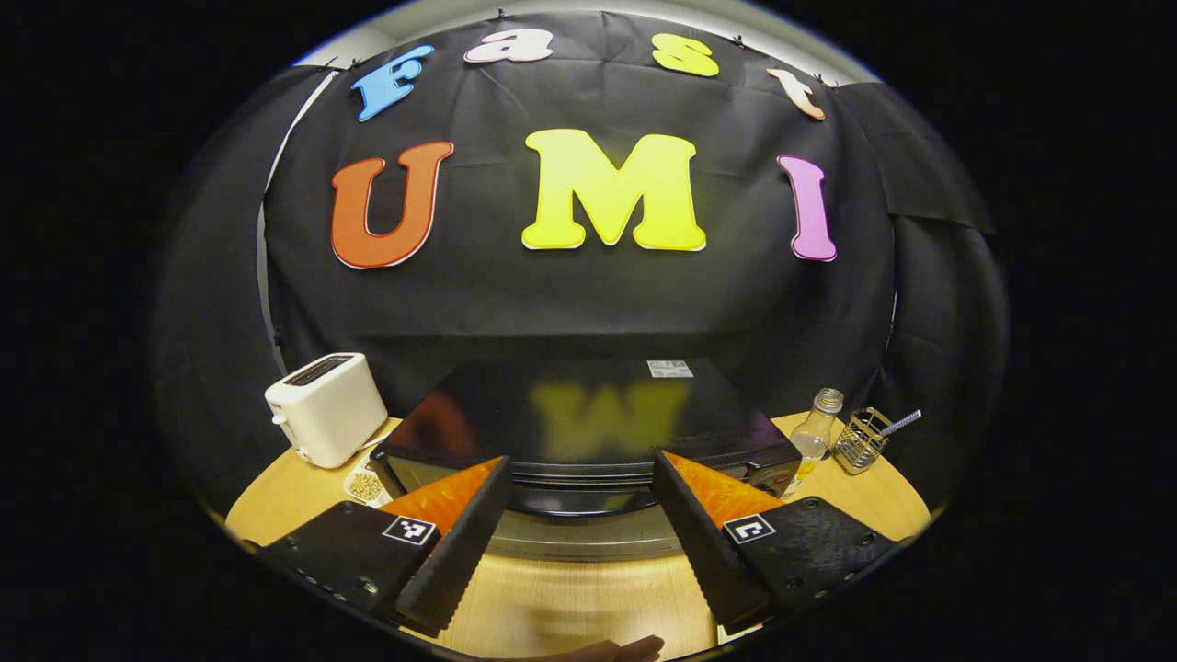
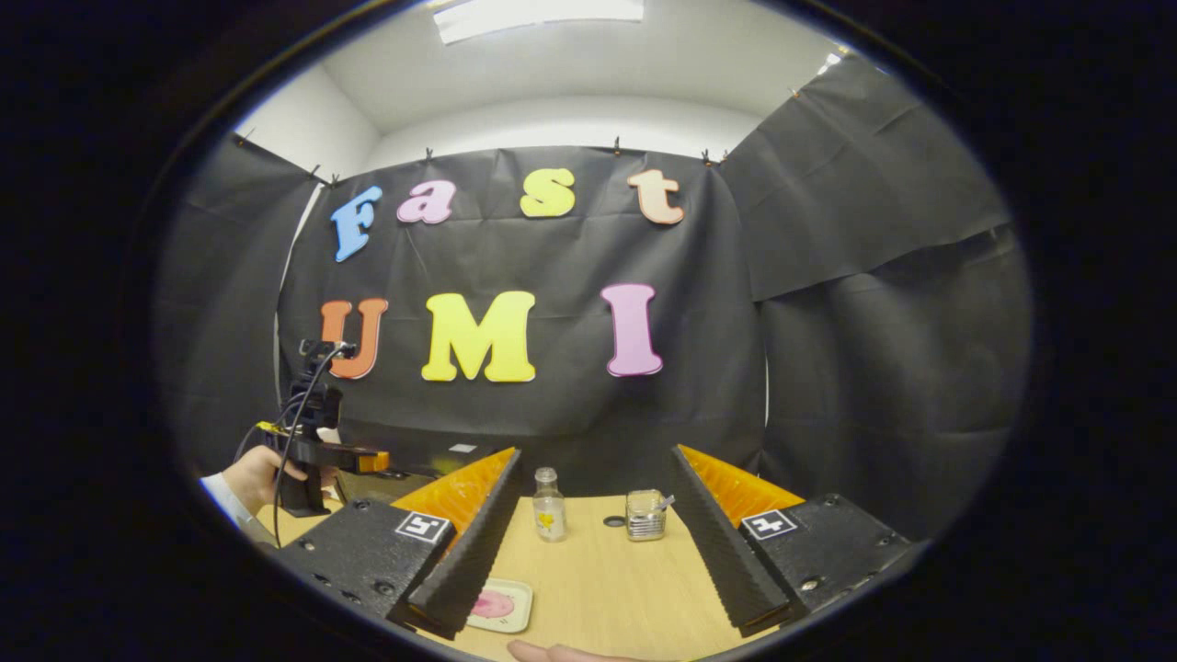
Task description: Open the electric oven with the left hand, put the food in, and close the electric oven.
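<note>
1. While the oven door appears shut, the task stands at its first step: opening, loading and closing remain.
2. The left gripper (image 1: 575,542) hangs spread wide and empty just before the oven (image 1: 588,432), a glossy black box with a metal front edge.
3. The right gripper (image 2: 588,561) is likewise spread, empty, above the pale wooden table (image 2: 607,579).
4. The food (image 2: 493,604), pink, lies on a small square plate (image 2: 517,598) near the right gripper.
5. Farther off stand a clear bottle (image 2: 549,504) and a white toaster (image 1: 326,409).

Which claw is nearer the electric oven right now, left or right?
Left. The left claw hangs open right in front of the electric oven, its fingers either side of the oven's front edge. The right claw is open off to the oven's right, above the pink food plate.
</note>
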Tool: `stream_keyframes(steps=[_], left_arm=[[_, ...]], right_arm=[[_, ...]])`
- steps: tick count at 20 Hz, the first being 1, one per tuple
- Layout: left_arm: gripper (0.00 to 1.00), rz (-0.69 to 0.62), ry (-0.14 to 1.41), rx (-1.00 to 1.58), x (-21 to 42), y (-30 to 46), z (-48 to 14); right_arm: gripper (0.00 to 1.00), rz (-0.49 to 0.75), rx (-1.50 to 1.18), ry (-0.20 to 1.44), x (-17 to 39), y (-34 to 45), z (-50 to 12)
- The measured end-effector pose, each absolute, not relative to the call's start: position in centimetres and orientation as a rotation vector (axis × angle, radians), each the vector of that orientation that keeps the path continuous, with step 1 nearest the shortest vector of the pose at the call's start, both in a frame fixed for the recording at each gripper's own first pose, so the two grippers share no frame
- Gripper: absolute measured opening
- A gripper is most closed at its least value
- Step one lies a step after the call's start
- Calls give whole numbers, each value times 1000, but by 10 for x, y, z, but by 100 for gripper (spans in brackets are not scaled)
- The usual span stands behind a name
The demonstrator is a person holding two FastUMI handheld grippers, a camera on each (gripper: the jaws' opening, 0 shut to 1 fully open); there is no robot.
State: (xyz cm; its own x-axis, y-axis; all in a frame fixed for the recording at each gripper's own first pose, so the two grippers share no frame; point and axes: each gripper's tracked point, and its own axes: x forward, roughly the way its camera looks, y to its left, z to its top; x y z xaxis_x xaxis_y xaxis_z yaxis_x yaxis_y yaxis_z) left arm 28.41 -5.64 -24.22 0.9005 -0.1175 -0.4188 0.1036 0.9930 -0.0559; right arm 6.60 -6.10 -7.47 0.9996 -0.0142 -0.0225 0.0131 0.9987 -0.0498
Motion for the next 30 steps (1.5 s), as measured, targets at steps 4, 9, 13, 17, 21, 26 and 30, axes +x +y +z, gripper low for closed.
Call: stream_keyframes(steps=[4, 9, 13, 17, 21, 26, 30], left_arm=[[99, -98, 413, 7, 297, -50, -251], [95, -149, 420, -4, 294, -58, -253], [95, -152, 425, 2, 287, -56, -253], [95, -164, 423, 0, 261, -55, -254], [94, -167, 390, -21, 233, -51, -259], [94, -162, 382, -21, 198, -48, -275], [94, -166, 401, -16, 165, -47, -299]], right_arm=[[100, -17, -47, 24, 65, -70, -78], [100, -10, -48, 42, 65, -68, -81], [95, -12, -39, 52, 57, -67, -79], [100, -1, -36, 69, 47, -59, -78], [95, 18, -47, 85, 40, -50, -78], [95, 20, -72, 97, 36, -43, -78], [100, 18, -74, 98, 36, -41, -79]])
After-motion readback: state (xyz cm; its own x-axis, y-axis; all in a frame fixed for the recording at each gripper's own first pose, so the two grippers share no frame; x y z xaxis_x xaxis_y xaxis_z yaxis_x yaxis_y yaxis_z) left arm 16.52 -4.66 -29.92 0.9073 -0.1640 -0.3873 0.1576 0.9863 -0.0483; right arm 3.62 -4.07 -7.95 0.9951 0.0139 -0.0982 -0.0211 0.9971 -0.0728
